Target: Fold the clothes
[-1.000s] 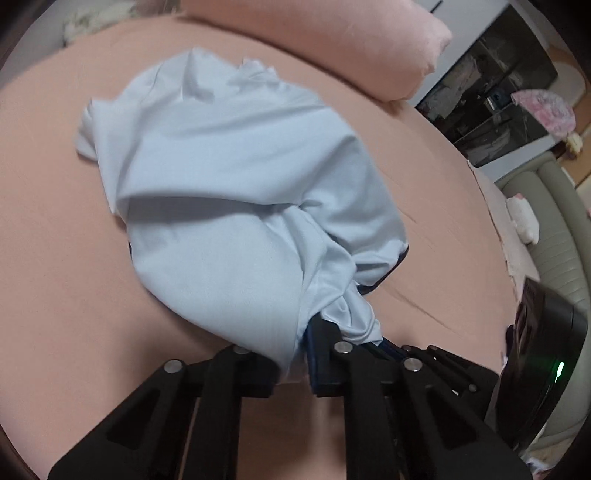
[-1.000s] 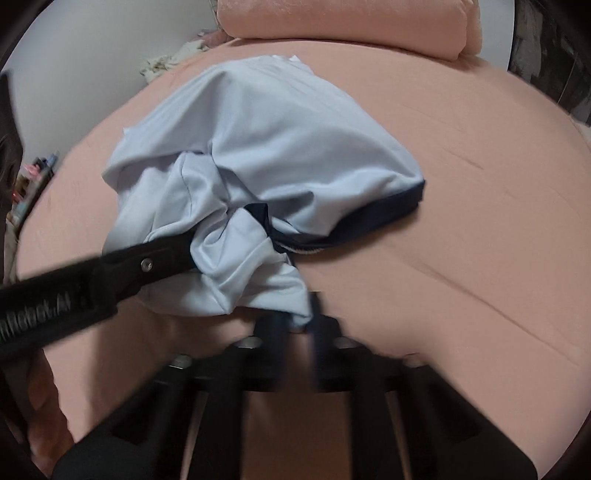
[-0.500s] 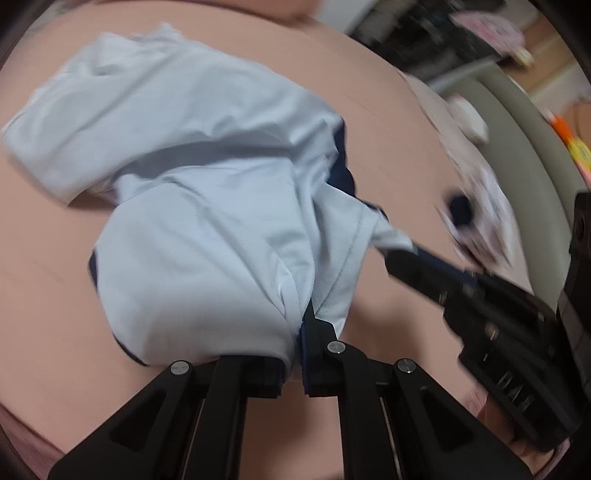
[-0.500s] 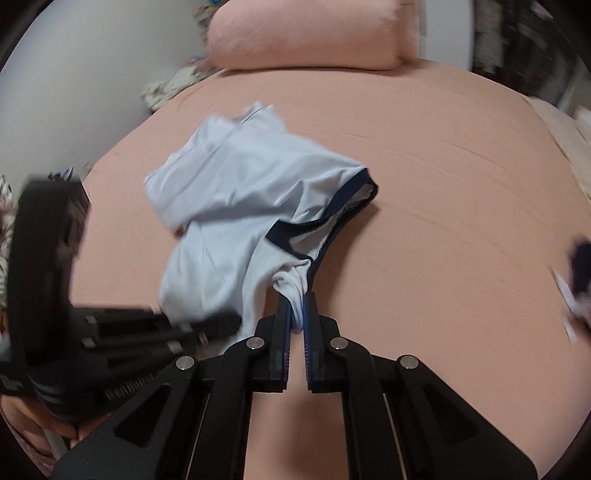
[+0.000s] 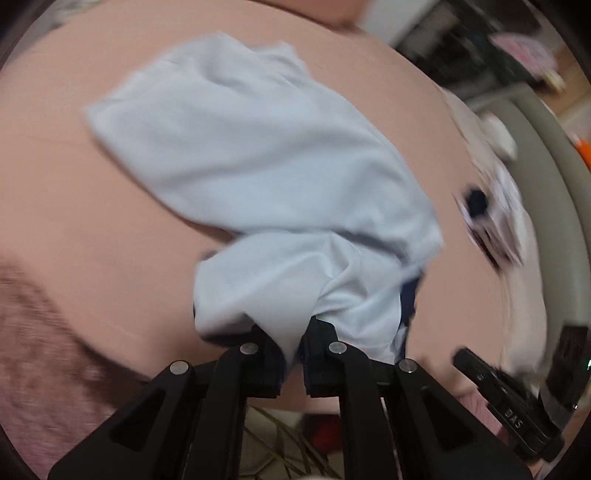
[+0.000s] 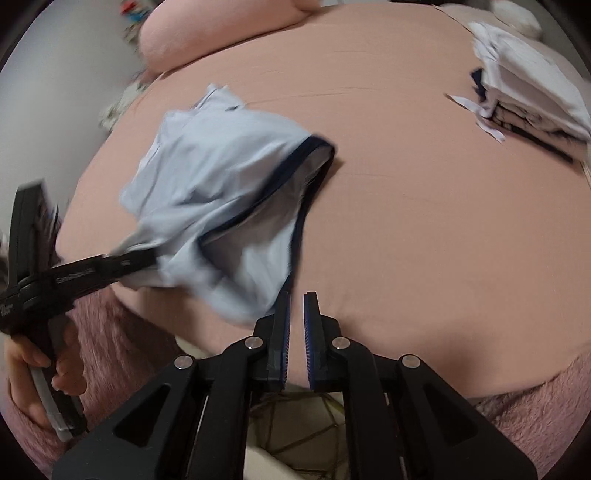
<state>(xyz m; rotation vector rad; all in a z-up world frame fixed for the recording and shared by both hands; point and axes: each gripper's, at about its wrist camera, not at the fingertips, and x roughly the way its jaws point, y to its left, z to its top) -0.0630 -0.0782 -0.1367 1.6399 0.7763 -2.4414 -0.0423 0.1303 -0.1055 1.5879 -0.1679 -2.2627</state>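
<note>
The right gripper (image 6: 295, 332) has let go: half a second ago a bunched fold of the light blue garment (image 6: 225, 206) sat pinched between its blue pads, and now the jaws have just been opening and stand a little apart with only the pink bedsheet (image 6: 424, 221) showing through the gap. The cloth's near edge now lies just left of its left finger; whether it touches is hard to tell through the blur. The left gripper (image 5: 293, 334) has also been easing its jaws wider, yet a wad of the garment (image 5: 266, 177) is still caught between its fingers, as it was before, and drapes over the tips. Seen from the right wrist, that left gripper (image 6: 147, 258) reaches in from the left, held by a hand (image 6: 33, 365) at the near left corner, with cloth wrapped around its tip. From these grips the garment spreads away up the bed, its navy-trimmed opening (image 6: 295, 173) gaping toward the right; a second ago it lay further up the sheet, closer to the pink pillow (image 6: 221, 33). A stack of folded clothes (image 6: 528, 99) rests at the far right, well apart.
</note>
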